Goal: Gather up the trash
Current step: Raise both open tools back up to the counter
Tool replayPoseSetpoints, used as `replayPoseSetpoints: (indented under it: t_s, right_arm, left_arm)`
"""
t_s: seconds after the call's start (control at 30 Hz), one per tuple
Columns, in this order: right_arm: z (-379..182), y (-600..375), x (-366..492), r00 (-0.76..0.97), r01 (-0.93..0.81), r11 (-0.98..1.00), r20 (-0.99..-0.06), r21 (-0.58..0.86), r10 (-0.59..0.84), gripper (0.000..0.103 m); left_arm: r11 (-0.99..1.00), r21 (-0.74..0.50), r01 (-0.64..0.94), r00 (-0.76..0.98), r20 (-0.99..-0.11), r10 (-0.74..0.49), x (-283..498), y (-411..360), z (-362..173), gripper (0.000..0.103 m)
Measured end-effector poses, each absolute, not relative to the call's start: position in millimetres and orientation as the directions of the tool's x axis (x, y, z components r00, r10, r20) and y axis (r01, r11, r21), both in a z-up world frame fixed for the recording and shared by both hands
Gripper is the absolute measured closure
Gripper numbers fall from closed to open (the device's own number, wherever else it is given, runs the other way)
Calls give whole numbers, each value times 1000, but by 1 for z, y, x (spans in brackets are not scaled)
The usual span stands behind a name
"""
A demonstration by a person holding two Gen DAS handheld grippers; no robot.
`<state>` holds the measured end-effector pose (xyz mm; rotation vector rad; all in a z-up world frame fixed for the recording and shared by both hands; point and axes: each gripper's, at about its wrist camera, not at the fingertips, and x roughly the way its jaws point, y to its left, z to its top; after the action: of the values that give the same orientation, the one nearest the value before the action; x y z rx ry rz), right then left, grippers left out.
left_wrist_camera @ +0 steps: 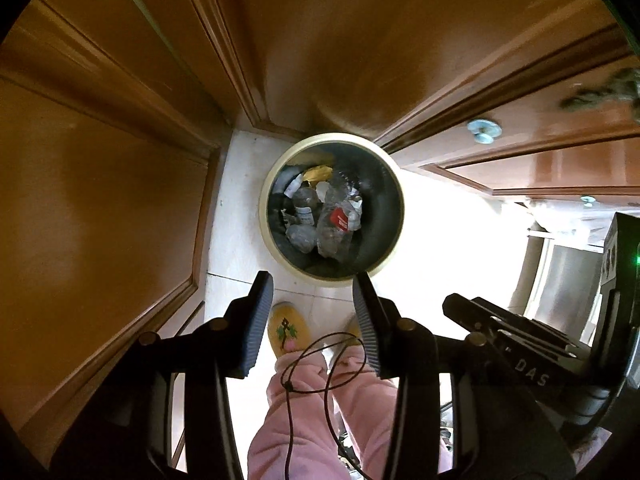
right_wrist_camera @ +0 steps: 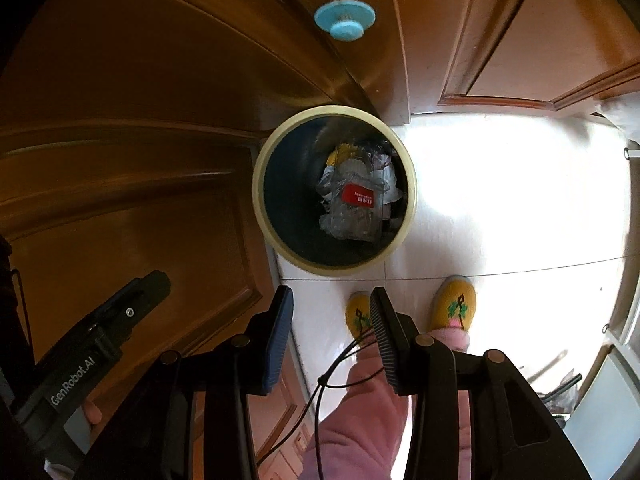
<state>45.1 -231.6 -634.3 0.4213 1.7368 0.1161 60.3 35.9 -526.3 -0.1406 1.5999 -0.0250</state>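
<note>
A round trash bin with a cream rim (left_wrist_camera: 269, 236) stands on the white tiled floor against wooden cabinets; it also shows in the right wrist view (right_wrist_camera: 411, 204). Inside lie crushed clear plastic bottles, one with a red label (left_wrist_camera: 340, 218) (right_wrist_camera: 358, 195), and a yellow wrapper (left_wrist_camera: 318, 172). My left gripper (left_wrist_camera: 314, 280) is open and empty, high above the bin's near rim. My right gripper (right_wrist_camera: 331, 294) is open and empty, also above the near rim. The right gripper's body shows at the right of the left wrist view (left_wrist_camera: 500, 328).
Brown wooden cabinet doors (left_wrist_camera: 100, 200) close in at left and behind the bin, with pale blue knobs (left_wrist_camera: 484, 130) (right_wrist_camera: 345, 19). The person's yellow slippers (right_wrist_camera: 456, 308) and pink trouser legs (left_wrist_camera: 320, 420) stand just in front of the bin. A thin black cord (left_wrist_camera: 316, 364) dangles below the grippers.
</note>
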Motion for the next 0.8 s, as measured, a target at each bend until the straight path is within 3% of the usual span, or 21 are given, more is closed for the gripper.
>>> replayPoseSetpoints:
  t_s: [0.8]
  right_arm:
    - [-362,-237,1,95,158,913,-926,376,365,59]
  left_arm:
    - [991,-88,96,243,-964,-109,26,19,-236,65]
